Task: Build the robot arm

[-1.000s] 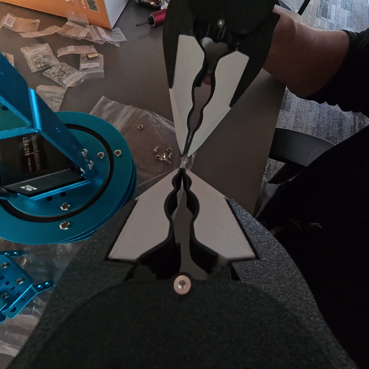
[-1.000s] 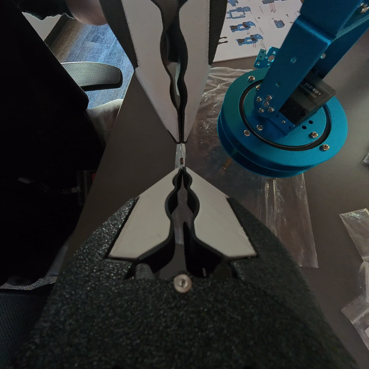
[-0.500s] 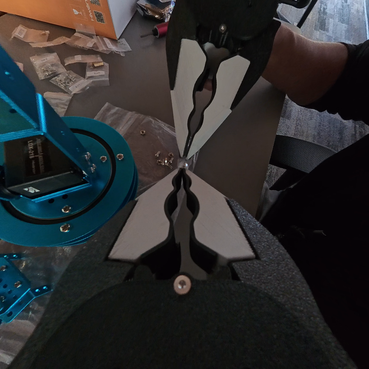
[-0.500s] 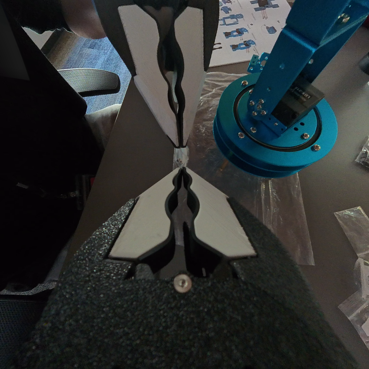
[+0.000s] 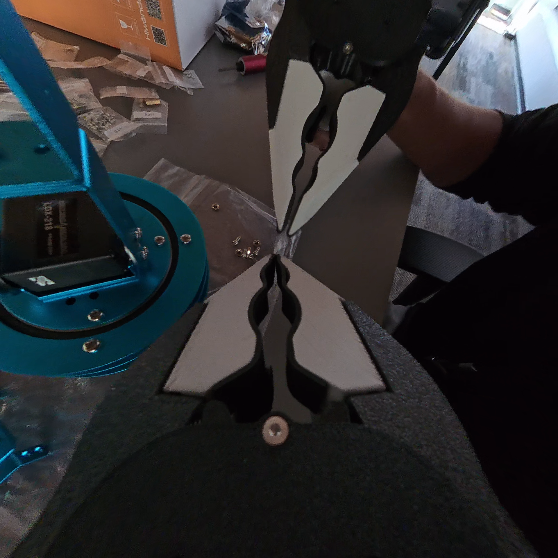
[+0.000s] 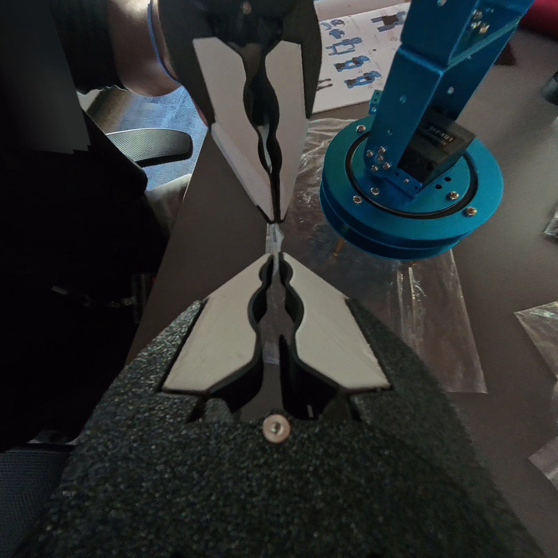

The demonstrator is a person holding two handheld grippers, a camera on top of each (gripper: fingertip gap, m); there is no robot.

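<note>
Between my two claws I see a small clear plastic bag [image 5: 282,243], crumpled and stretched tip to tip just above the bench [image 5: 347,256]. My left claw [image 5: 276,256] is pinched narrow on one end of it, and my right claw [image 6: 275,255] is pinched narrow on the other end; the two point straight at each other, tips near but apart.

Just beside the bag, on a flat clear plastic sheet [image 5: 193,187], lies a little cluster of loose screws [image 5: 246,249], with a single nut [image 5: 215,206] farther off. Next to that sheet stands a blue round base [image 6: 413,217] carrying a blue bracket arm [image 6: 422,75] with a black servo block [image 6: 434,145] set in it.

Farther back I make out small parts bags [image 5: 120,99], an orange box [image 5: 126,27], a red-handled tool [image 5: 250,65], and in the right wrist view a printed sheet [image 6: 353,60]. A person's forearm [image 5: 437,129] is behind the right claw.
</note>
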